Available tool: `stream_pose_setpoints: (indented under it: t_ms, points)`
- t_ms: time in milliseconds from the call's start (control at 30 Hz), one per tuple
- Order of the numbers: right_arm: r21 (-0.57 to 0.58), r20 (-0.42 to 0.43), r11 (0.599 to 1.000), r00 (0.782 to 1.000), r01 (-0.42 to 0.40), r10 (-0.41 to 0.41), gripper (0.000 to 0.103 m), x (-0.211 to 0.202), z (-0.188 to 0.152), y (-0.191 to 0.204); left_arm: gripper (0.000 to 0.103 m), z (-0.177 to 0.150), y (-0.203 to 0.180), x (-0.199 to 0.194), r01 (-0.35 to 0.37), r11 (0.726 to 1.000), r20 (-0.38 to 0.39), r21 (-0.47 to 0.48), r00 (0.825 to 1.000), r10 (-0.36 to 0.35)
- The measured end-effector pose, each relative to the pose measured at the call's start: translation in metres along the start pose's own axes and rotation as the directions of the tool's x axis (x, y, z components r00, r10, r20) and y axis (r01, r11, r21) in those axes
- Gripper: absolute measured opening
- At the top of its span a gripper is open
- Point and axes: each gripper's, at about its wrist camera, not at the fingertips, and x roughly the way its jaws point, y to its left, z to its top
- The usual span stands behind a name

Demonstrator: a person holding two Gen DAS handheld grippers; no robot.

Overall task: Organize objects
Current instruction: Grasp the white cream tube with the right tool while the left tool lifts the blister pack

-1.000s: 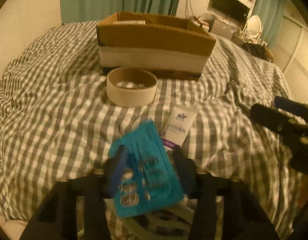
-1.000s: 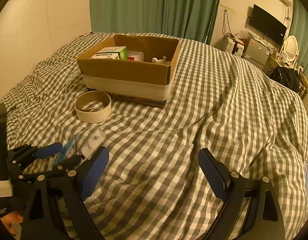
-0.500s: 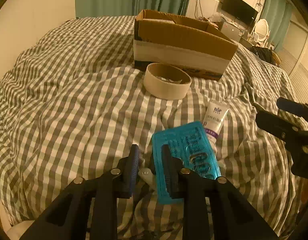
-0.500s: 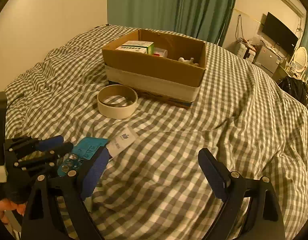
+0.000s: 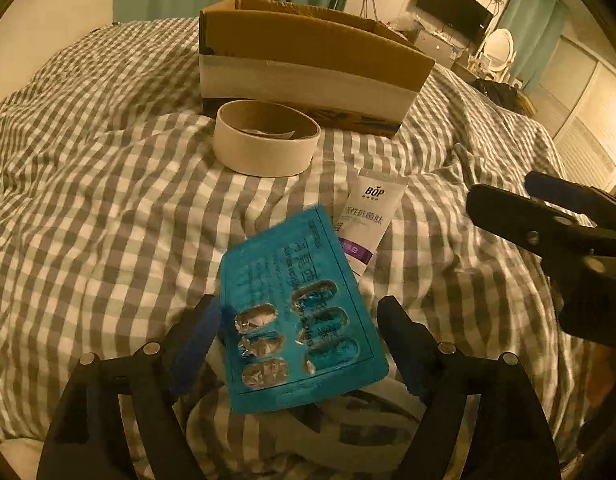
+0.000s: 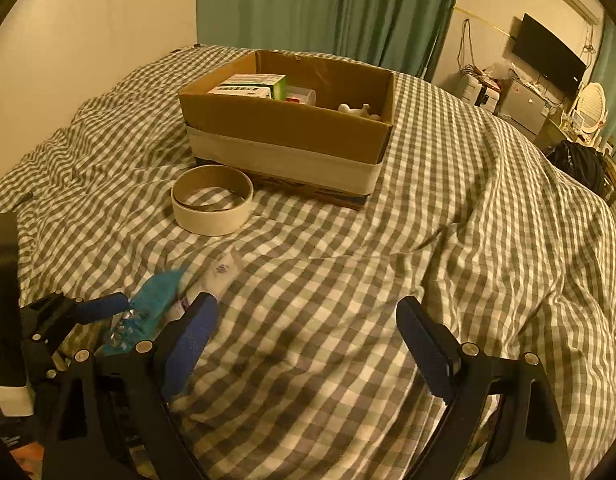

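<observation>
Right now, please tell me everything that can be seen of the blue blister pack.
The blue blister pack is a flat teal foil sheet with printed text and two rows of oval pockets; several look burst and silvery. It lies tilted between the open fingers of the left gripper, above the checked bedcover. Whether a finger touches it cannot be told. Its far corner overlaps the white tube in view.

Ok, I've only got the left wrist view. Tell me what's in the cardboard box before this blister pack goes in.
Observer: In the right wrist view, the cardboard box holds a green-and-white carton at its left end.
Operator: Give me the rest of the box.
Observer: A small white object lies at the right end, with open floor between the two.
Operator: Now check the right gripper.
Observer: The right gripper is open, with nothing between its fingers, over the checked bedspread.
</observation>
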Motion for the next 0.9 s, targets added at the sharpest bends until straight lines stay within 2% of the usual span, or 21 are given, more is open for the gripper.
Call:
stream_pose_setpoints:
  t_ms: [100,133,167,333,400,433,500,633,767,867,900]
  points:
    - [0.0,0.0,1.0,1.0,-0.002,0.002,0.091,0.0,0.0,0.0,0.065,0.0,0.006,-0.007,0.023,1.0,0.022,-0.021,1.0,-0.022]
    - [-0.001,0.001,1.0,1.0,-0.004,0.004,0.091,-0.001,0.0,0.001,0.057,0.001,0.007,-0.011,0.031,0.999,0.032,-0.026,0.999,-0.03]
    - [-0.005,0.005,1.0,1.0,-0.005,0.005,0.091,-0.002,0.0,0.002,0.045,0.002,0.008,-0.015,0.04,0.999,0.044,-0.024,0.998,-0.039]
    - [-0.029,0.002,0.999,1.0,-0.012,0.012,0.091,-0.002,-0.002,0.013,0.019,0.009,0.023,-0.034,0.05,0.998,0.099,-0.037,0.994,-0.046]
    - [-0.041,-0.004,0.999,1.0,-0.016,0.016,0.091,-0.001,-0.003,0.019,0.017,0.01,0.032,-0.04,0.013,0.999,0.113,-0.043,0.994,-0.008]
    - [-0.045,-0.008,0.999,1.0,-0.019,0.019,0.091,0.0,-0.003,0.021,0.017,0.01,0.037,-0.041,-0.028,0.999,0.114,-0.044,0.993,0.033]
    - [-0.046,-0.022,0.998,0.999,-0.042,0.041,0.091,0.004,-0.004,0.028,0.017,0.009,0.048,-0.038,-0.083,0.995,0.096,-0.057,0.992,0.088]
    - [-0.037,-0.064,0.994,0.993,-0.1,0.097,0.091,0.018,-0.004,0.044,0.017,0.002,0.064,-0.028,-0.031,0.995,0.07,-0.097,0.997,0.038]
    - [0.017,-0.122,0.987,0.979,-0.163,0.164,0.091,0.041,-0.001,0.054,0.017,0.001,0.051,-0.022,-0.01,0.999,0.055,-0.039,0.998,0.013]
    - [0.047,-0.141,0.984,0.974,-0.175,0.18,0.088,0.056,0.001,0.057,0.012,0.0,0.053,-0.024,-0.02,0.999,0.071,-0.042,0.997,0.023]
    - [0.048,-0.148,0.984,0.972,-0.174,0.18,0.082,0.06,0.002,0.058,0.012,0.001,0.058,-0.026,-0.015,0.998,0.078,-0.063,0.997,0.02]
